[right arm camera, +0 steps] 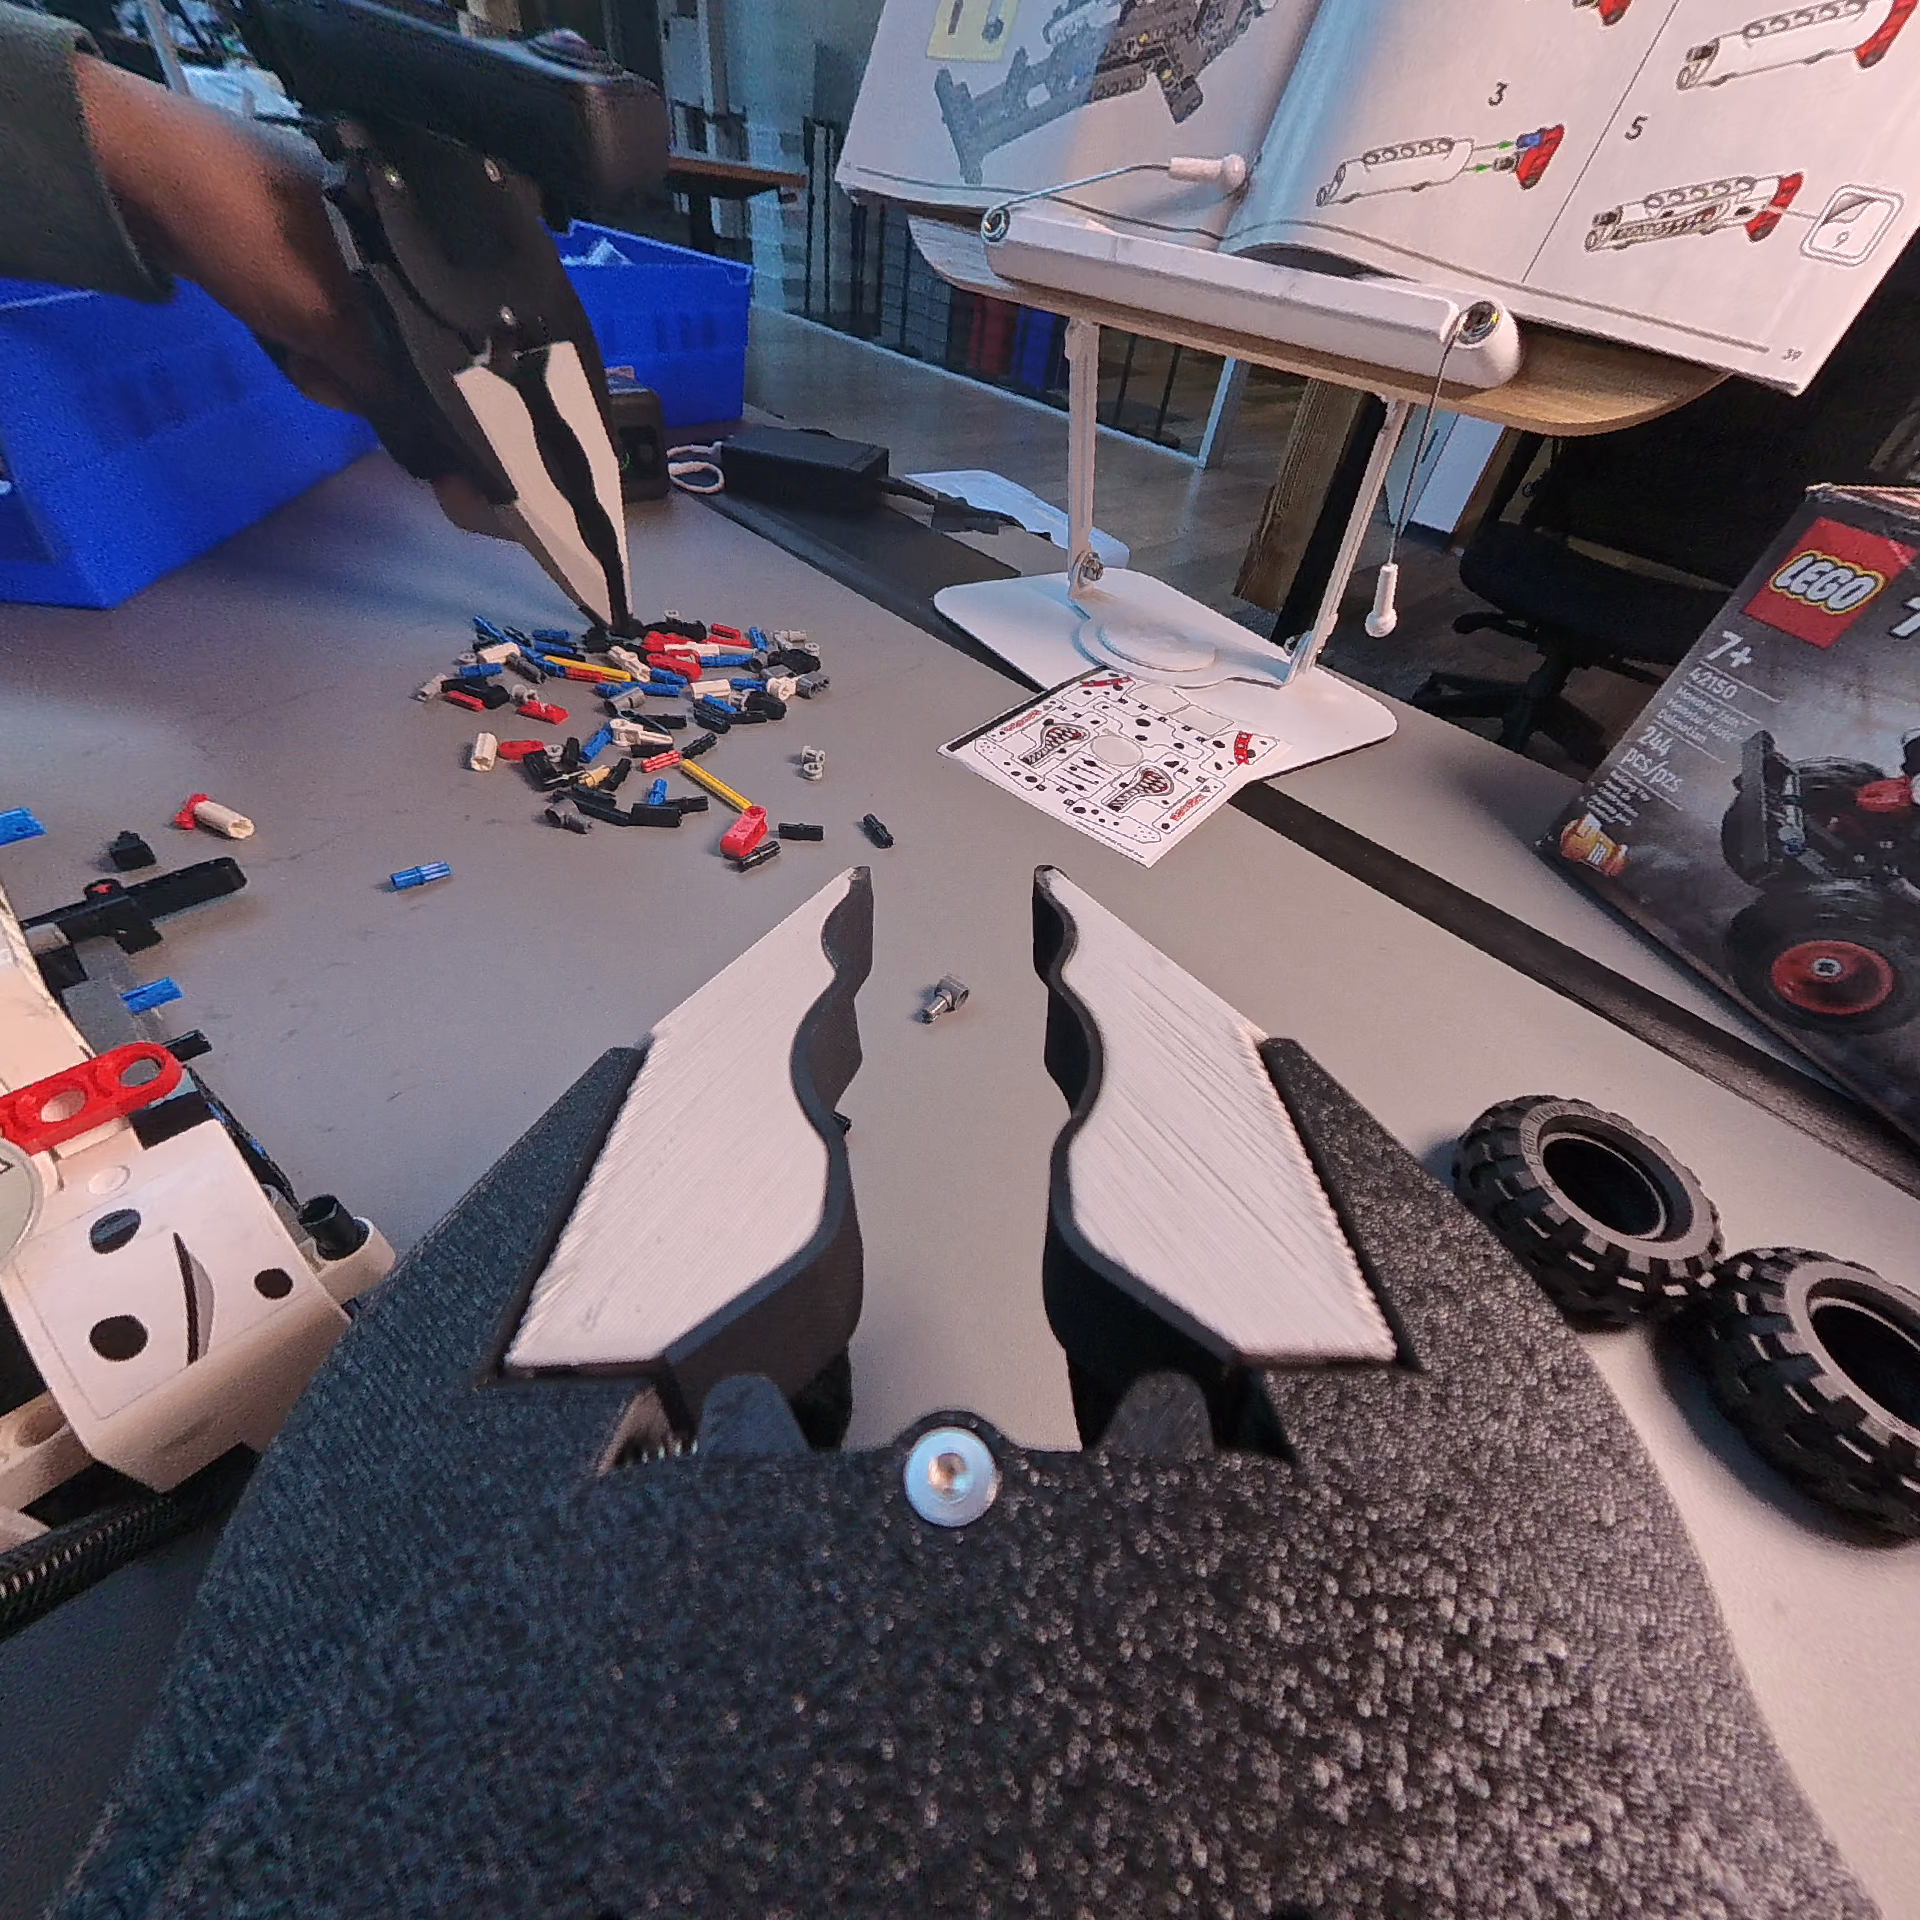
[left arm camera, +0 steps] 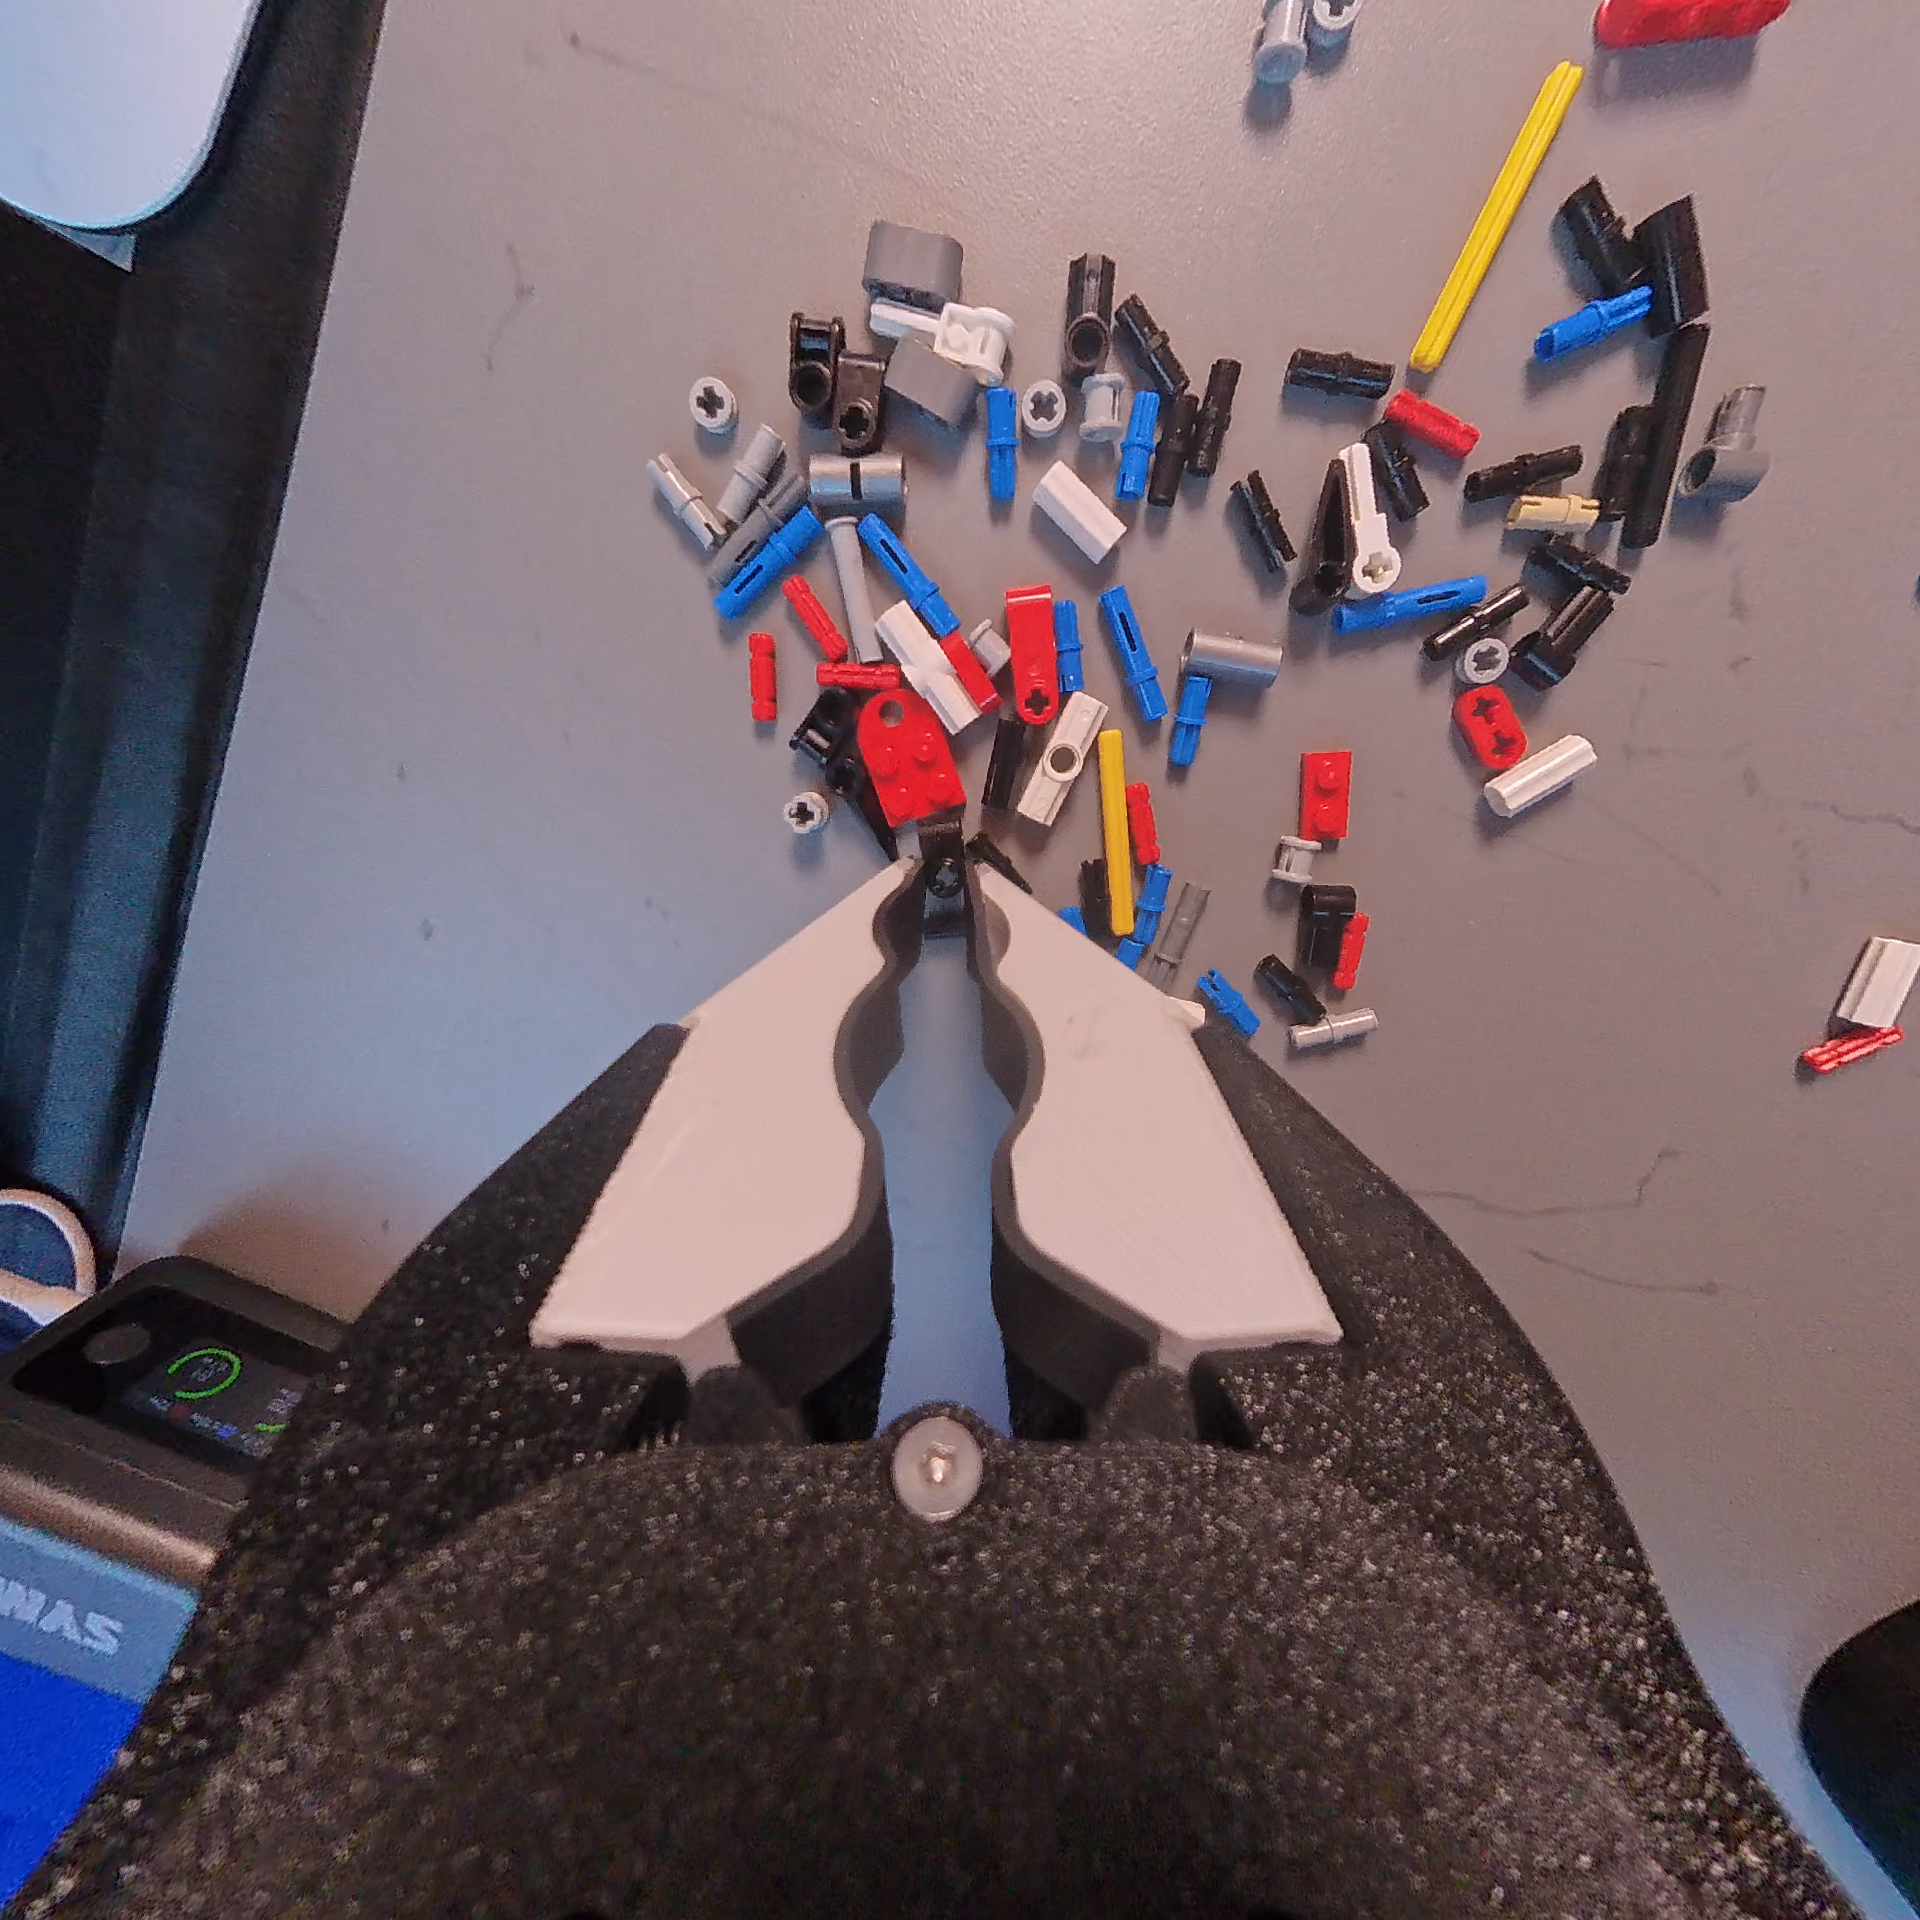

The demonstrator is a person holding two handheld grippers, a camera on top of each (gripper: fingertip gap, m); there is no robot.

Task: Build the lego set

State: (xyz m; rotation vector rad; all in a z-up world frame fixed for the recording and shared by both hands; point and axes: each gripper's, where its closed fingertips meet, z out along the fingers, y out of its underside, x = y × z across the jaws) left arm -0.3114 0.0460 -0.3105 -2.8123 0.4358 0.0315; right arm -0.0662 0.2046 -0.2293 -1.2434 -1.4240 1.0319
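Where the left gripper (left arm camera: 943, 883) pinches a small black connector piece (left arm camera: 943, 871) at its fingertips over the scattered part pile (left arm camera: 1091, 582), the light, rigid, slick plastic likely needs a flat-sided grip; the right gripper (right arm camera: 951, 883) hangs open, empty.

Right wrist view: loose parts pile (right arm camera: 634, 717) on desk (right arm camera: 520, 987) at 11 o'clock, left tool (right arm camera: 608, 613) tip down into its far edge. Sticker sheet (right arm camera: 1117, 774) at 1 o'clock, overlapping stand base (right arm camera: 1164, 644) behind it; booklet (right arm camera: 1455, 135) on the stand. Box (right arm camera: 1787, 831) at 2 o'clock. Two tyres (right arm camera: 1704, 1288) touching, at 3. Part-built model (right arm camera: 125, 1247) at 9. Small pin (right arm camera: 943, 1000) between right tool (right arm camera: 951, 883) tips.
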